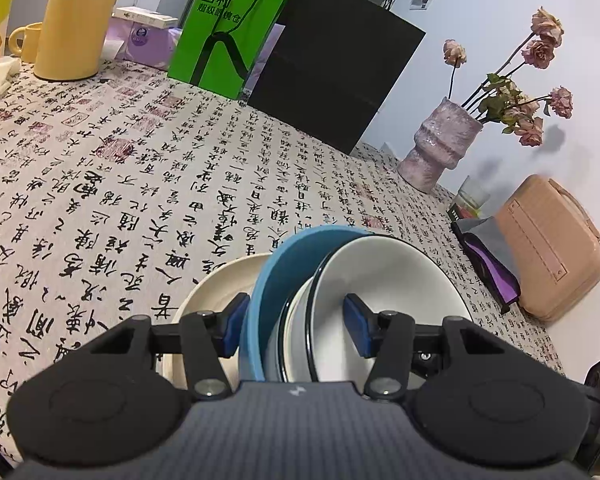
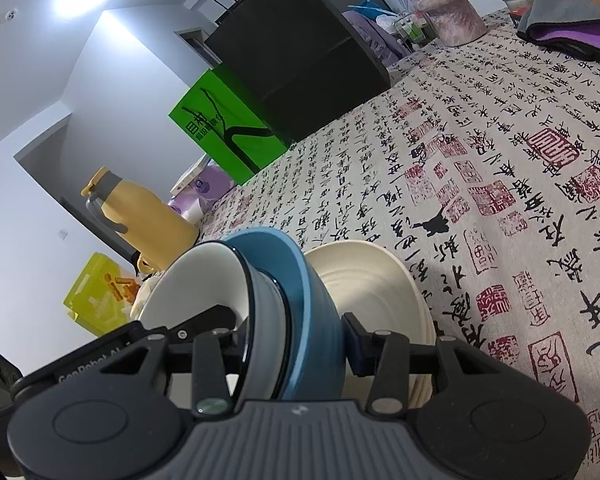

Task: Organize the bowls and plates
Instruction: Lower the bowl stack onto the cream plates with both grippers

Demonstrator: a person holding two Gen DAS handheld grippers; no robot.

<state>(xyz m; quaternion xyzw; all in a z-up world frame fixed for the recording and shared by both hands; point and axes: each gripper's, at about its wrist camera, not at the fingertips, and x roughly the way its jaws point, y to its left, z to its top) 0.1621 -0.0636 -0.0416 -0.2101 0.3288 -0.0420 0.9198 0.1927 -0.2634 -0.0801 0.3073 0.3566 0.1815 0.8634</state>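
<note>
Gripping one nested stack from both sides: left fingers point(image 1: 296, 326) and right fingers point(image 2: 296, 340) clamp blue bowl point(image 1: 260, 300) and white bowl point(image 1: 380, 280), tilted above cream plates point(image 1: 216, 284) at 6 o'clock on counter point(image 1: 140, 180); uneven hands risk bowls slipping, chipping plates.

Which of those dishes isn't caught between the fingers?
The cream plate. It lies outside the left gripper's fingers, beside the blue bowl. The blue bowl and the white bowl nested in it sit between the fingers of both grippers.
</note>
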